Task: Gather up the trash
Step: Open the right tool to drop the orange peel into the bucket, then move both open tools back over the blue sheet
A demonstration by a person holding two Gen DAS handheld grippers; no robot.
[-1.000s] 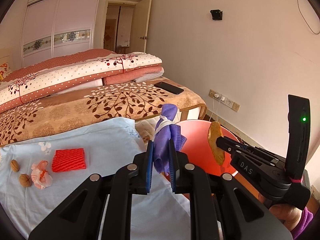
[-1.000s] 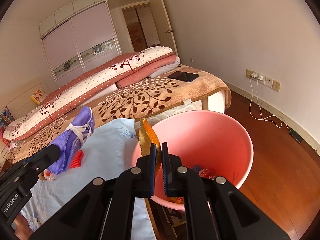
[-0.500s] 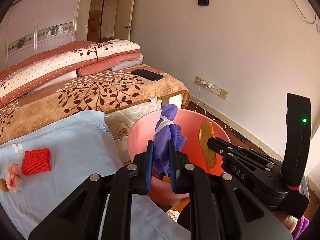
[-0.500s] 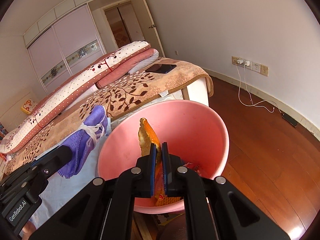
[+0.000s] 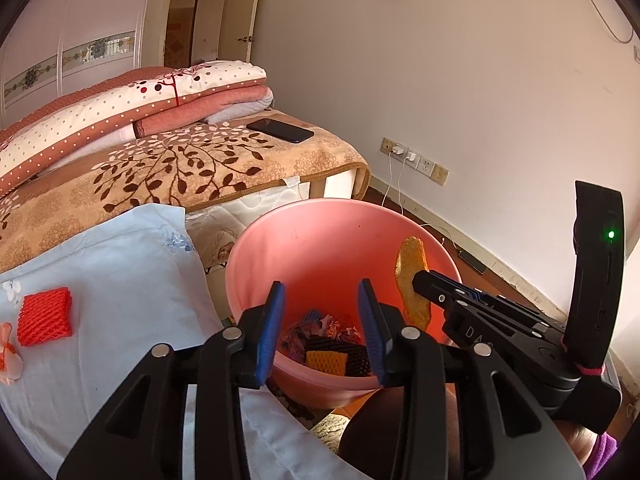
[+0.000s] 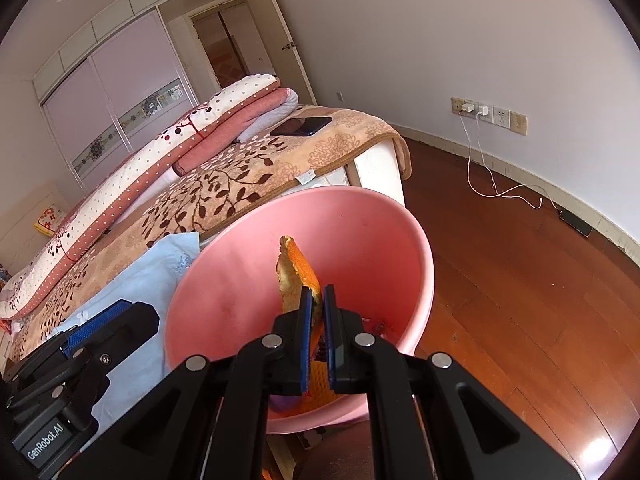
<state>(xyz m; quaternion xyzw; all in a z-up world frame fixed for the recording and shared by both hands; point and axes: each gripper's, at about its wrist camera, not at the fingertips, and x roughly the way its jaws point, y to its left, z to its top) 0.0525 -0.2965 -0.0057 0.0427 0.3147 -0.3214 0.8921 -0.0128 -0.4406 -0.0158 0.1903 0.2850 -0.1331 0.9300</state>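
A pink bin (image 5: 320,240) stands beside the bed, with mixed trash in its bottom (image 5: 324,356). My left gripper (image 5: 322,328) is open and empty above the bin's near rim. My right gripper (image 6: 316,308) is shut on an orange peel (image 6: 298,272) and holds it upright over the bin (image 6: 360,240); the peel also shows in the left wrist view (image 5: 412,280). A bit of purple shows in the bin's bottom under my right gripper (image 6: 286,402). On the light blue cloth (image 5: 120,264) lie a red foam net (image 5: 46,316) and a pink-white wrapper (image 5: 6,352).
A bed with a leaf-patterned blanket (image 5: 180,168), folded quilts (image 5: 120,104) and a black phone (image 5: 280,130) lies behind the bin. A wall with sockets and charger cables (image 6: 480,152) is to the right. Wooden floor (image 6: 520,280) surrounds the bin.
My left gripper has opened and the purple bundle it held is gone from its jaws. Both grippers have moved over the bin. The right gripper still holds the peel.
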